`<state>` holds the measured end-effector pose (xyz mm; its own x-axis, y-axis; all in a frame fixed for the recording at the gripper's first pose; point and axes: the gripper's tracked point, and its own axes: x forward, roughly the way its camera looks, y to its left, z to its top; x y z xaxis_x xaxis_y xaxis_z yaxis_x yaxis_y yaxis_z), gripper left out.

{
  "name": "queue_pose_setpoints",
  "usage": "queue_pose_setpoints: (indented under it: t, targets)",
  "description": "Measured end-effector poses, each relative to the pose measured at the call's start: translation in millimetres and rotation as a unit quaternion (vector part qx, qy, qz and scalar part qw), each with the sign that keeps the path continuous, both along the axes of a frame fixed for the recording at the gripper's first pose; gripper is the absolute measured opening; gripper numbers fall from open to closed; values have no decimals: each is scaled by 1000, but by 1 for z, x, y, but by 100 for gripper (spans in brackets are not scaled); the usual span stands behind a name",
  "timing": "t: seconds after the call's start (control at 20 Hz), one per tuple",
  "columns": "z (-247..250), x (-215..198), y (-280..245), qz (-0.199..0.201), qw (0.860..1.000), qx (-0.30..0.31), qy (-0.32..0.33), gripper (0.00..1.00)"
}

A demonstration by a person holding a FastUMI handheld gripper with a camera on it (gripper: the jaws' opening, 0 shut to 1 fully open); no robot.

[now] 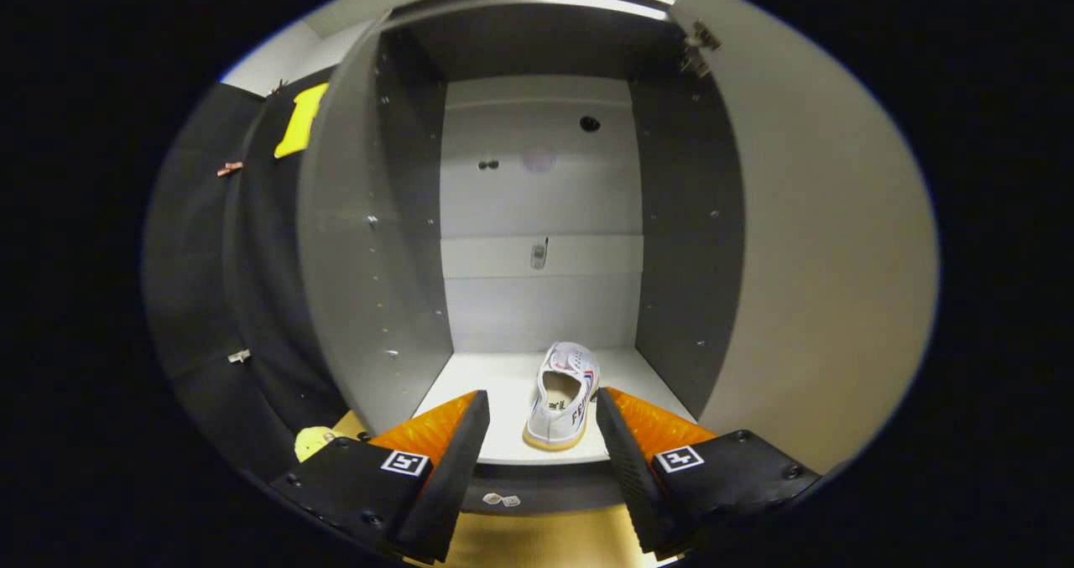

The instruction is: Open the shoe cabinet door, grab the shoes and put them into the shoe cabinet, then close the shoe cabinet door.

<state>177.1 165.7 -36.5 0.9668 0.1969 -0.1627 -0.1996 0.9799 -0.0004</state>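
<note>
One white shoe [564,396] is lying on the floor panel of the shoe cabinet [537,216], heel toward the camera, just ahead of and between the two fingers. The tool [541,421] is hanging with its fingers spread apart, gripping nothing. One cabinet door [826,249] is standing swung open on the right, its hinges showing near the top corner. Small fittings on the back panel are proving too tiny to identify.

White shoe [560,398] with red-blue side stripes, grey cabinet [537,207] walls, claw [541,417] fingers orange and black.
</note>
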Motion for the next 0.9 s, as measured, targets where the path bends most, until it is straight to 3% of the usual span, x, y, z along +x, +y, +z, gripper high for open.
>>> queue_pose_setpoints:
  t: [0.15,0.45,0.7,0.9]
  targets:
    - [25,-62,-11,-1,1000,15,-17,83]
    - [61,-180,-45,-2,999,36,-40,99]
    - [70,-249,-105,-12,999,34,-41,99]
    - [86,-276,-166,-17,997,37,-64,99]
